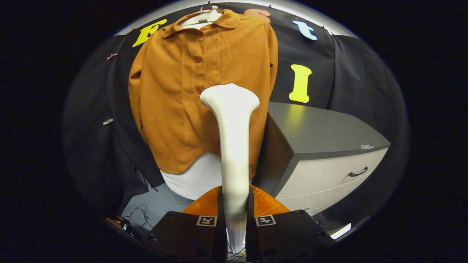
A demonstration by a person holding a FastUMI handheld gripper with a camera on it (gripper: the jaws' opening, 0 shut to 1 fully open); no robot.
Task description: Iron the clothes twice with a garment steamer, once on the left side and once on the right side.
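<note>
Orange shirt (190, 98) hangs on a white hanger (200, 17) against the black cloth wall (351, 73), front facing the camera, buttoned, collar up top, hem curved at the bottom. A white garment (197, 179) shows below the hem, under the shirt. To the side of the shirt stands a cabinet (321, 131) with a dark grey top and light drawer fronts; one black drawer handle (357, 172) visible, and a small clear bit (366, 147) sits on the top near its front edge, can't tell what it is. Steamer (234, 146): white, long handle rising straight up from between the fingers, flared head at the top sitting in front of the shirt's lower button line, roughly mid-shirt; can't tell if the head touches the fabric. Orange rounded part (267, 204) sits just behind the fingers at the steamer's base. Gripper (234, 226): both black fingers (182, 233) pressed against the steamer handle from either side, pinching it, each with a square marker on top. Some cables (140, 215) on the grey floor below the shirt, beside the fingers.
</note>
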